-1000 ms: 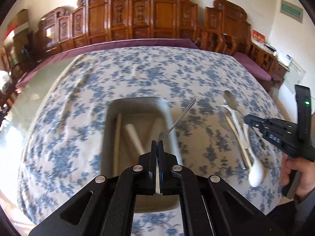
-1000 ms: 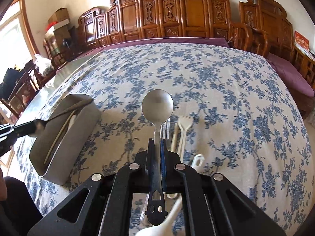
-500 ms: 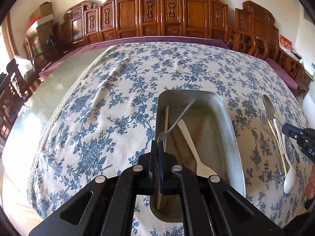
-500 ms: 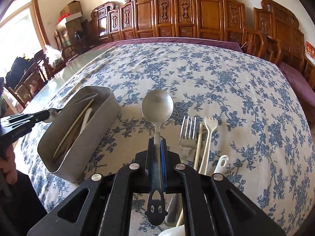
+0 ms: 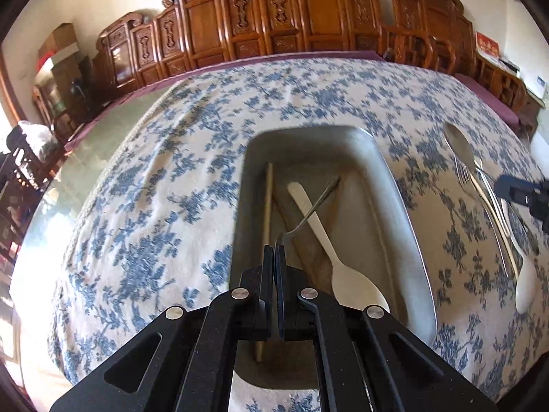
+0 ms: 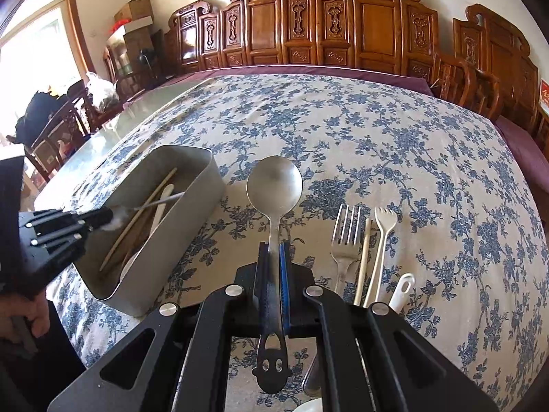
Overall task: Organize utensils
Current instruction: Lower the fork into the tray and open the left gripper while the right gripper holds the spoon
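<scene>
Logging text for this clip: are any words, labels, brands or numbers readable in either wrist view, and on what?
No text can be read in either view.
Red sign against the far wall: its marks are too small and blurred to read.
Cardboard boxes: no legible print.

Floral-clothed table (image 6: 377, 130) bears metal tray (image 6: 192, 206), fork (image 6: 345, 237), perhaps plastic cutlery (image 6: 381, 240).

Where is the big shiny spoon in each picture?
Left wrist view: the metal spoon sits far right, over the cloth, beside the fork tines.
Right wrist view: the same spoon stands in the centre, its handle clamped in the right gripper.
Shared landmark: the metal tray.
</scene>
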`<state>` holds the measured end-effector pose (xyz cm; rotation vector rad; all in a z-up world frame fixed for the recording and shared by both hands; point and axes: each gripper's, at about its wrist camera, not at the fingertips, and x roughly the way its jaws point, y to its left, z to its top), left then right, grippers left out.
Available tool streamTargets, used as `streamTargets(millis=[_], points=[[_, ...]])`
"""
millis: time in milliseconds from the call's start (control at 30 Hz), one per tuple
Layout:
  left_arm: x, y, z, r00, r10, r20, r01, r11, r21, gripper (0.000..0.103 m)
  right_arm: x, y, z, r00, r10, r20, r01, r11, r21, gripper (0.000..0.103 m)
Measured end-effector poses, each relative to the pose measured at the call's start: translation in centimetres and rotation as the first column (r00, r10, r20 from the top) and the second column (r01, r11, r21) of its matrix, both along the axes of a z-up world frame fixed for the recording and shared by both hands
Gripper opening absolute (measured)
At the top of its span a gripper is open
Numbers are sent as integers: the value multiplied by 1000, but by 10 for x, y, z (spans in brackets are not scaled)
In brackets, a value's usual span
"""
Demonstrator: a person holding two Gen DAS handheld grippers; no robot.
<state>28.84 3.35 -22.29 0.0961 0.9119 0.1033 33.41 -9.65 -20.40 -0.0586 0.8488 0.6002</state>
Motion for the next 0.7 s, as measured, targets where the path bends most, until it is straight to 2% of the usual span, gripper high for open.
streamTargets(millis=[267,700], points=[[-2,2,-6,999,-37,-32,36,998,-52,1,-10,11,4,1000,20,13,-20,1000,4,8],[-7,5,5,997,-72,18,74,994,-86,4,-28,32,15,999,45,30,-46,998,31,8]])
